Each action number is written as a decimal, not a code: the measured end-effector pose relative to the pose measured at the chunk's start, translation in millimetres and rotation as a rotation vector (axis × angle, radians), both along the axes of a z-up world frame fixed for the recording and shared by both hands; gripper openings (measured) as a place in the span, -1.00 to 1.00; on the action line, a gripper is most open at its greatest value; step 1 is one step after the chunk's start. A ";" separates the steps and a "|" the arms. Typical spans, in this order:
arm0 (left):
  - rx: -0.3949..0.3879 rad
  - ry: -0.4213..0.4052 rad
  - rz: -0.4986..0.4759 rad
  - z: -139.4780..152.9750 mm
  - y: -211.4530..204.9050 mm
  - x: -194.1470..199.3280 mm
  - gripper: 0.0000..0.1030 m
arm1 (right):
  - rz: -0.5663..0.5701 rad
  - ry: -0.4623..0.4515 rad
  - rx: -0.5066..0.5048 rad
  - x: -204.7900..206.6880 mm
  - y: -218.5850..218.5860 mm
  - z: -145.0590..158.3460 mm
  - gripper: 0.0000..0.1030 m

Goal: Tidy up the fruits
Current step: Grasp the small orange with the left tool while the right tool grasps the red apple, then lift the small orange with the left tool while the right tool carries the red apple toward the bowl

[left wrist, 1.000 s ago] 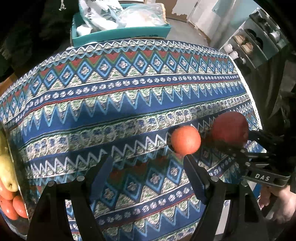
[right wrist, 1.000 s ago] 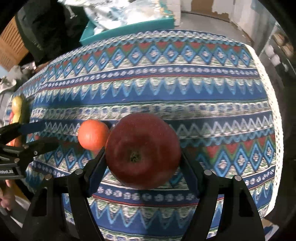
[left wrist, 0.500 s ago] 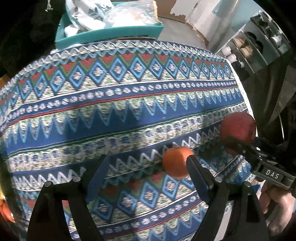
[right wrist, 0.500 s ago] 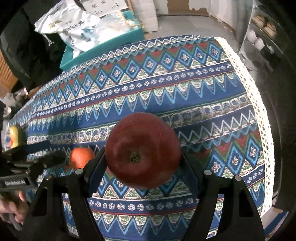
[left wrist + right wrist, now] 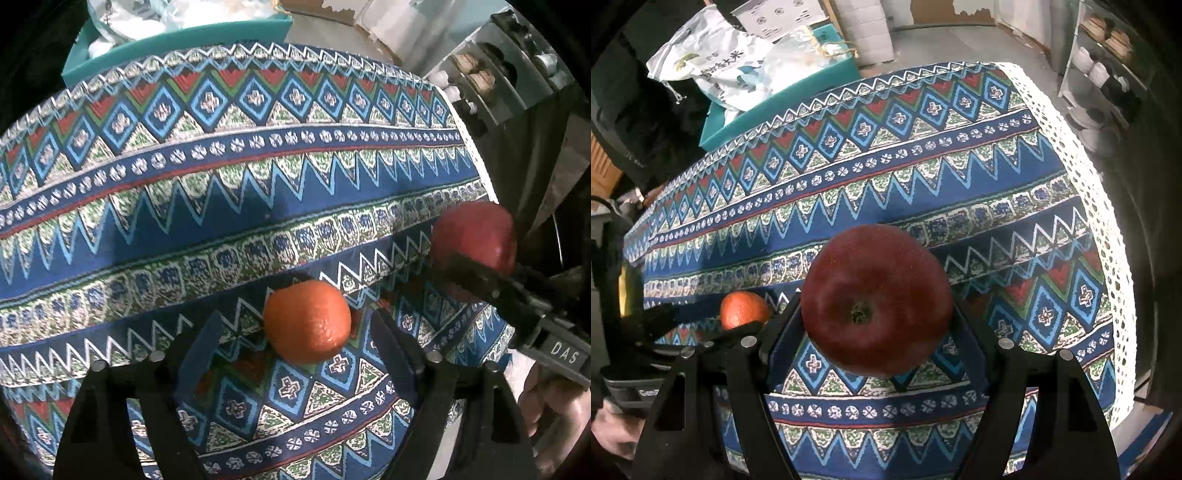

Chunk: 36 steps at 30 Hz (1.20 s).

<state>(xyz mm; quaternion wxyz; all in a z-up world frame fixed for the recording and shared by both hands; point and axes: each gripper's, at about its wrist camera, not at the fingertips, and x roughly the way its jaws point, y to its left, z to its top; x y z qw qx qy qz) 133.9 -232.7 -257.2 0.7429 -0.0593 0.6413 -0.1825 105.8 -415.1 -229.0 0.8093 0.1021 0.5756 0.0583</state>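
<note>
Right gripper (image 5: 877, 325) clamped on round dark-red apple (image 5: 875, 299), lifted; left gripper (image 5: 291, 332) spread around small orange tangerine (image 5: 307, 321), should close next.

One red apple (image 5: 877, 299), one orange (image 5: 307, 320), two tools, one patterned tablecloth (image 5: 221, 206), one teal box (image 5: 783, 105).

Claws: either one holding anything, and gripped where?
Right claw holds the apple by its sides, stem end facing the camera. Left claw is open around the orange, holding nothing.
</note>
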 end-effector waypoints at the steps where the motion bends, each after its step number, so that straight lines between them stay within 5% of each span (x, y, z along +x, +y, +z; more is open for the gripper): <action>1: -0.006 0.003 -0.001 -1.1 -0.3 -0.1 0.41 | -0.001 0.000 0.001 0.2 0.2 -0.1 0.47; 7: -0.021 -0.017 -0.044 -1.3 -6.7 -4.6 -0.09 | 0.013 0.000 -0.003 -0.9 4.3 -0.3 0.47; 16: 0.045 -0.106 -0.070 19.7 -10.0 -10.9 -0.11 | 0.046 -0.049 -0.045 -4.1 13.9 17.7 0.47; 36: 0.063 -0.333 0.024 125.1 57.9 -36.9 -0.11 | 0.142 -0.251 -0.071 -22.5 59.8 108.0 0.46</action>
